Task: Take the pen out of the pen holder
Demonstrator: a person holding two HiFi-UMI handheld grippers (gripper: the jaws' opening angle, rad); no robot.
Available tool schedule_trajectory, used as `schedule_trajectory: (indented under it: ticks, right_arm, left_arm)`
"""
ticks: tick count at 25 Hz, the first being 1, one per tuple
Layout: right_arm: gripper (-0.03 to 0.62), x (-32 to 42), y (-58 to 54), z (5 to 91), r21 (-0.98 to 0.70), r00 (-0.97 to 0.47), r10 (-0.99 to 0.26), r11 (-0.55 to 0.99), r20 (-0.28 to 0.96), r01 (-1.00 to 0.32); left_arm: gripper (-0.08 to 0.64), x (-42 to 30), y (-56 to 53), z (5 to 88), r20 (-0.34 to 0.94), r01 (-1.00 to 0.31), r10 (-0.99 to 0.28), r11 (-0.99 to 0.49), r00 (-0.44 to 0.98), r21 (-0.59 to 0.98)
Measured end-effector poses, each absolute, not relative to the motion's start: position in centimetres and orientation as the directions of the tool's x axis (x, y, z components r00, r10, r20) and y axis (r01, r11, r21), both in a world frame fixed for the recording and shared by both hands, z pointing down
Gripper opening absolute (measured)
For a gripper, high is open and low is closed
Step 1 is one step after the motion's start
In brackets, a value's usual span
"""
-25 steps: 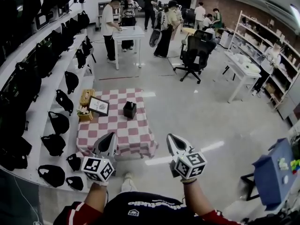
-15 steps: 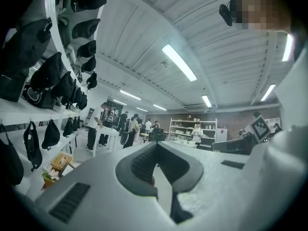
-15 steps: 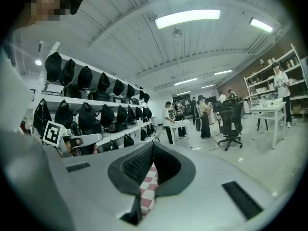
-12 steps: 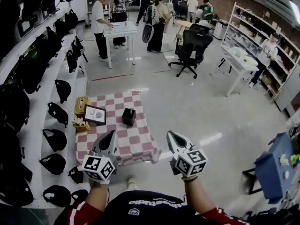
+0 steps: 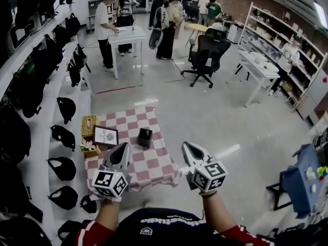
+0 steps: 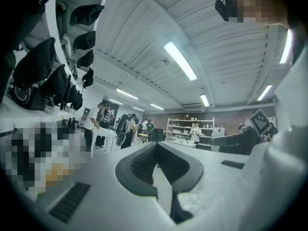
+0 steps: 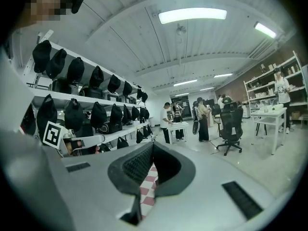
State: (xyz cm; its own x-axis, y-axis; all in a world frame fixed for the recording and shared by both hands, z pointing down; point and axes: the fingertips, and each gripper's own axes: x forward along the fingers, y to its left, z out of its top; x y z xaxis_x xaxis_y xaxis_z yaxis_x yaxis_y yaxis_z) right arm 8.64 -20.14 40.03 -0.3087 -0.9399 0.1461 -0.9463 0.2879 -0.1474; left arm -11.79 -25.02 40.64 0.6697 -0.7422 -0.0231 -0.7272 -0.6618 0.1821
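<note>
Both grippers are up at the near edge of the scene, and the target sits ahead of them; the pen holder (image 5: 145,137), a small dark box, stands on the low table (image 5: 154,169) with the red-and-white checked cloth, about mid-cloth, just right of a picture frame (image 5: 105,136). The pen itself is too small to make out from here; I'd judge it stands upright in the holder, long axis vertical, so it would have to be pulled straight up.

Left gripper (image 5: 124,146): jaws clenched, tips pressed together, nothing between them; its own view looks level across the room and shows neither table nor holder. Right gripper (image 5: 187,147): jaws also closed tip to tip and empty; its own view shows a slice of checked cloth through the gap behind the tips.

The relation that matters is this: the holder lies forward of both grippers and between them, but clearly closer to the left one, just ahead and a little to its right; the right gripper hangs off the table's right-hand corner, farther away. The left looks the better placed to take the pen; either way the jaws must open first, then come down over the holder's mouth. The frame close by on the left leaves that side tight.
</note>
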Motion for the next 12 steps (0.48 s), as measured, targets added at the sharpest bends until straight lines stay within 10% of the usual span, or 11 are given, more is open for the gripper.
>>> schedule_trajectory:
  ticks: [12]
  right_arm:
    - [0.005,6.7,-23.4,41.2,-0.131,-0.27,-0.946,0.249,0.18,-0.96]
  left_arm:
    - [0.005,-12.8,-29.3,42.4,-0.027,-0.682,-0.701,-0.701,0.713,0.208]
